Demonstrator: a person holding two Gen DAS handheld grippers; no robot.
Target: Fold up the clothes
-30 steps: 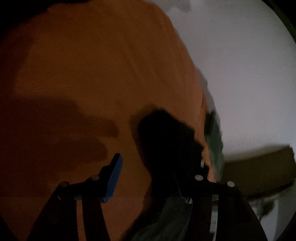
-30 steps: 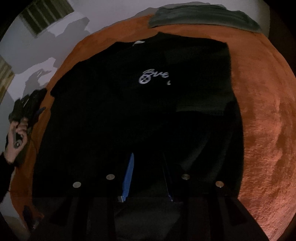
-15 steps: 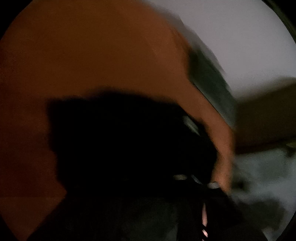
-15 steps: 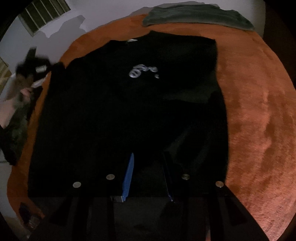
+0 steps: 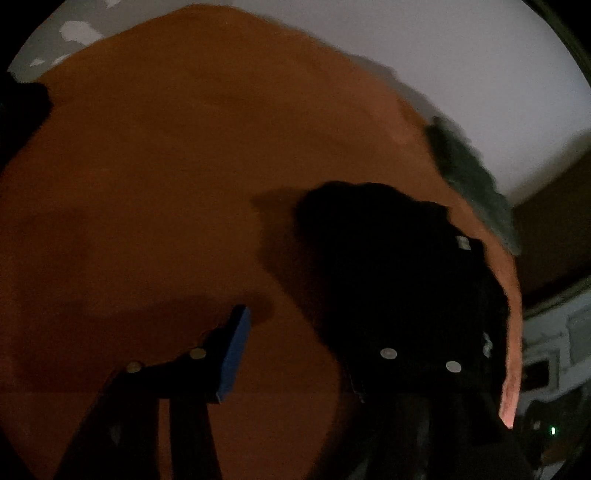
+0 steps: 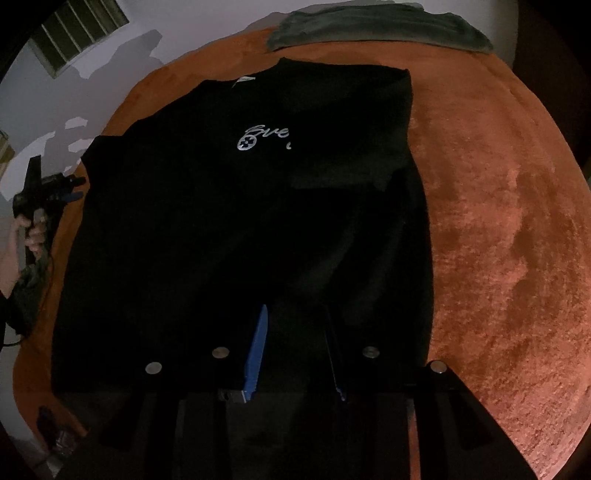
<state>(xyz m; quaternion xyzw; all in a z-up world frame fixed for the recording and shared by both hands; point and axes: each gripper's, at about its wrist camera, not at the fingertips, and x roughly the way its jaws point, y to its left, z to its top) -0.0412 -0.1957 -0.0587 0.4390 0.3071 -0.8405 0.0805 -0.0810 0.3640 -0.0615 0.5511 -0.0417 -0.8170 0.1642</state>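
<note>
A black T-shirt (image 6: 229,236) with a white script logo (image 6: 264,137) lies flat on a round orange rug (image 6: 498,221); its right side is folded in over the body. My right gripper (image 6: 295,328) is open above the shirt's lower hem, blue pads apart, holding nothing. My left gripper (image 5: 306,343) is open over the rug; its left blue pad (image 5: 234,358) shows, and its right finger is lost against the shirt's dark left sleeve (image 5: 388,266). From the right wrist view the left gripper (image 6: 55,188) hangs at the shirt's left sleeve edge.
A folded grey-green garment (image 6: 376,27) lies at the rug's far edge, also in the left wrist view (image 5: 472,184). Pale floor (image 5: 480,74) surrounds the rug. A vent grille (image 6: 81,33) is on the far left wall. Furniture stands at the right (image 5: 554,332).
The left gripper swung away from the sleeve and back, now steady beside it with the pad visible again. The right gripper stayed above the hem, open.
</note>
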